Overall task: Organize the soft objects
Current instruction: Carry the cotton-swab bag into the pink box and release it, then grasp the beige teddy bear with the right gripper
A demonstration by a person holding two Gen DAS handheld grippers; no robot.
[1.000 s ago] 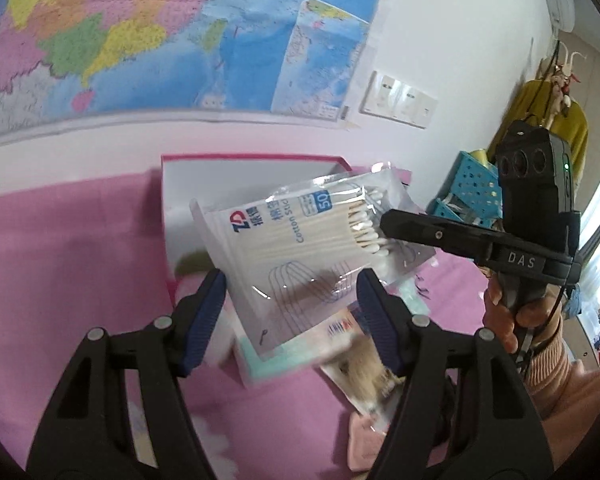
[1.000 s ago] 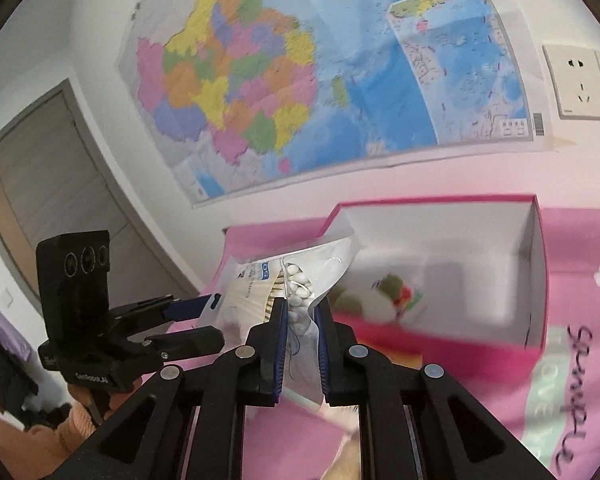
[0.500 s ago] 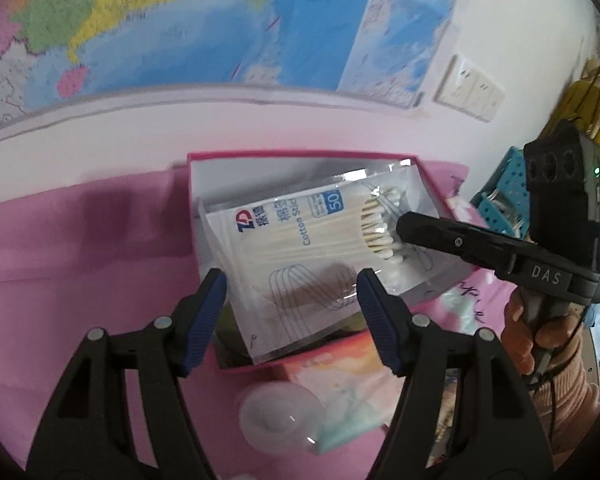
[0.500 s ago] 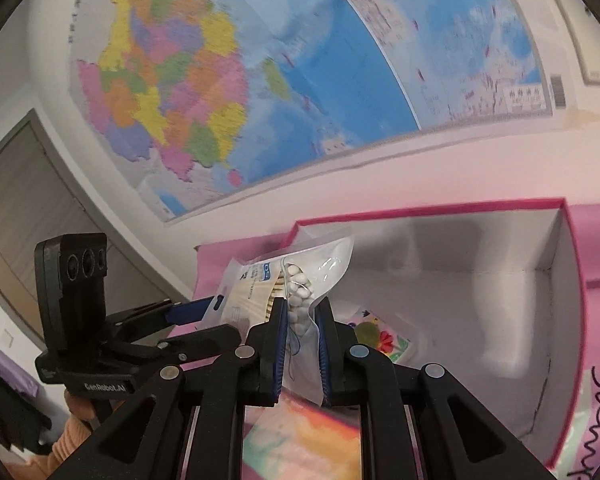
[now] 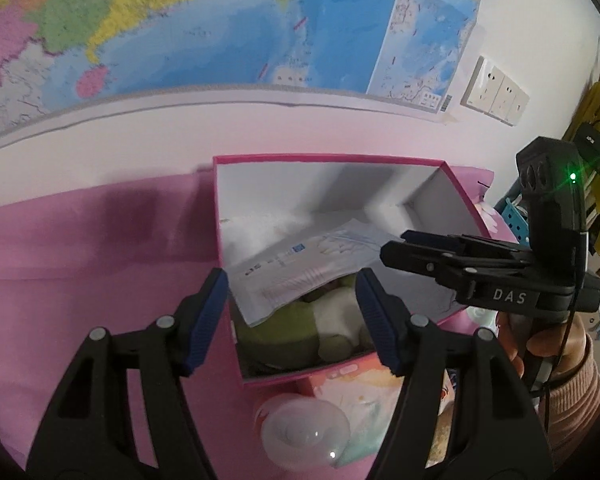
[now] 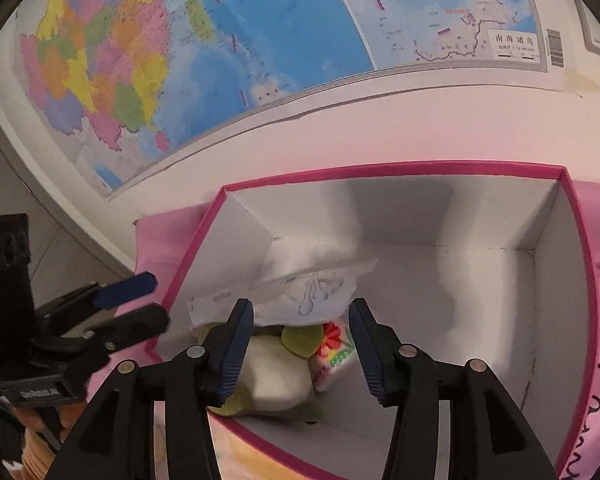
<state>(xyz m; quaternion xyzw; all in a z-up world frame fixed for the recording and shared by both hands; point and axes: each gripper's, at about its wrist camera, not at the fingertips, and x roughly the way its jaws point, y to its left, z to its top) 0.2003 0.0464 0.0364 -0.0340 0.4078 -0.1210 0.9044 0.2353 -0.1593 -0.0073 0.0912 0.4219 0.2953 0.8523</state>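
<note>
1. The pink box (image 6: 576,280) stands open on a pink cloth (image 5: 80,248), close under a wall map (image 5: 220,20).
2. The cotton swab packet (image 5: 300,264) lies inside the box, tilted, its far end against the white inner wall and its near end resting on the soft things below.
3. Under the packet sit a green and white plush toy (image 6: 276,380) and a small flowered pack (image 6: 334,350), both in the box's near left corner as the right wrist camera sees it.
4. The right gripper (image 6: 302,352) hangs over that corner; its fingers have just been opening and now stand apart, with the packet beyond their tips and free of them.
5. The left gripper (image 5: 292,316) hovers at the box's near edge, fingers apart and holding nothing.
6. Outside the box, just in front of it, lie a clear round lid (image 5: 304,432) and a pastel packet (image 5: 364,388).
</note>
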